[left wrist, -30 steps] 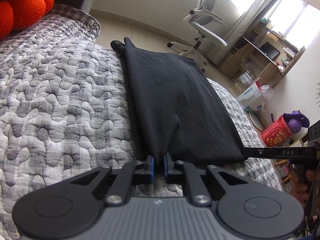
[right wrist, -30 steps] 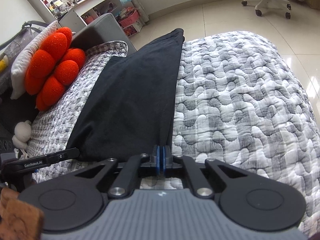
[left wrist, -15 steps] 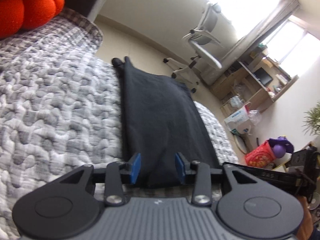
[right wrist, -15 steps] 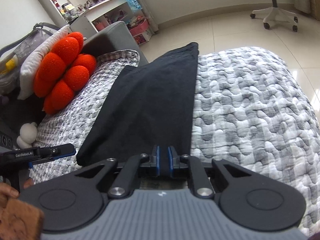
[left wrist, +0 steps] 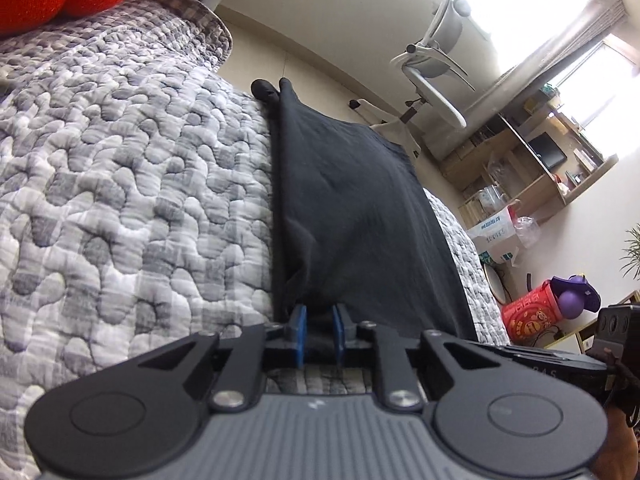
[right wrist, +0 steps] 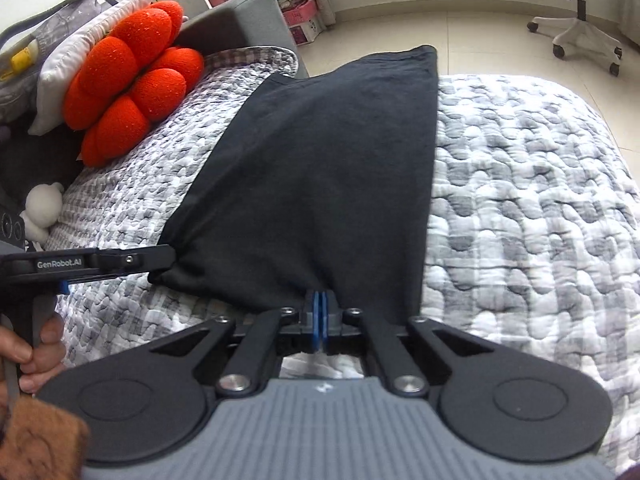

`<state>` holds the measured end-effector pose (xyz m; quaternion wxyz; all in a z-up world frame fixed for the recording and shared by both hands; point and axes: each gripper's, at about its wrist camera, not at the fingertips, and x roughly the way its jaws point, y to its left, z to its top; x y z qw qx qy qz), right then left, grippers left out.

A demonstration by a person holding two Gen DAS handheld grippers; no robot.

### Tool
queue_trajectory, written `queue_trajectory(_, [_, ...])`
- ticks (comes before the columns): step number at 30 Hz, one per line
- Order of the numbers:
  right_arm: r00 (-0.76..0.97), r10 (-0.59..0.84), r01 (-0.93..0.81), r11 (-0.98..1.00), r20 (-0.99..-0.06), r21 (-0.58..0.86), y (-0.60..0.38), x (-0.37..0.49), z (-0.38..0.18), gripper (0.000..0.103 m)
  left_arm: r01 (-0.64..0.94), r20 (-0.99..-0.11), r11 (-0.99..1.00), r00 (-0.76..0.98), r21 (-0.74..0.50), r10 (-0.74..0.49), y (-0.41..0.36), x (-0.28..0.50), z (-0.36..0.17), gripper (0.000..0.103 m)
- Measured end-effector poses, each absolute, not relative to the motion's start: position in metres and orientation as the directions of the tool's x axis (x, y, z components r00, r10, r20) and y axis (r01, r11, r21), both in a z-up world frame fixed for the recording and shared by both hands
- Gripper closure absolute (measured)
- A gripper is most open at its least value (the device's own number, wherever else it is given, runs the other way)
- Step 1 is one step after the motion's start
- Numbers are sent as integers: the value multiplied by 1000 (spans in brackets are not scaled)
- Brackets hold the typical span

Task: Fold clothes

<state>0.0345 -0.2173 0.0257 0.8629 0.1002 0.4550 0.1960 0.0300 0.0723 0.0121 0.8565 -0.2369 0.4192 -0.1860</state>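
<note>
A black garment [left wrist: 352,208] [right wrist: 320,168] lies in a long folded strip on the grey patterned quilt [left wrist: 120,200] [right wrist: 520,200]. My left gripper [left wrist: 318,312] is at the strip's near left corner. Its jaws are closing, and a bunch of dark cloth sits between the blue pads. From the right wrist view the left gripper [right wrist: 170,256] has its tip in the puckered corner. My right gripper [right wrist: 320,300] is shut on the near hem, pads together. It enters the left wrist view from the right as the right gripper [left wrist: 480,344].
An orange flower cushion [right wrist: 132,80] and a white plush toy [right wrist: 42,208] sit at the bed's left side. Beyond the bed are a white office chair [left wrist: 436,60], a wooden desk with shelves [left wrist: 540,160] and a red tin [left wrist: 528,316] on the floor.
The left jaws spread wide half a second ago and have narrowed again around the hem. The right pads have come fully together. The near hem now puckers at both grippers.
</note>
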Motion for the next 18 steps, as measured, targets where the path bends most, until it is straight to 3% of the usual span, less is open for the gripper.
queue_trajectory(7, [515,403,-187,914,-757,360,-246,33,27,103,81,-651,823,570,-563,-501,81,27,14,87])
queue_trajectory(11, [520,366,-172,930,-772,325,-251,31,28,103,55,-665,832,573,-552,-479,86,26,13,82])
queue_trajectory(12, [524,347,-164,937,-778,307,-252,31,27,94,55,-664,831,573,-554,-481,86,26,14,81])
queue_trajectory(14, [529,340,-157,940,-778,304,-254,30,29,89,56,-661,828,573,-559,-485,85,25,15,75])
queue_trajectory(15, [534,337,-146,940,-775,308,-256,29,31,80,56,-657,825,575,-563,-487,85,24,17,73])
queue_trajectory(18, [539,358,-107,927,-762,360,-265,23,35,80,58,-634,802,580,-594,-511,85,19,25,70])
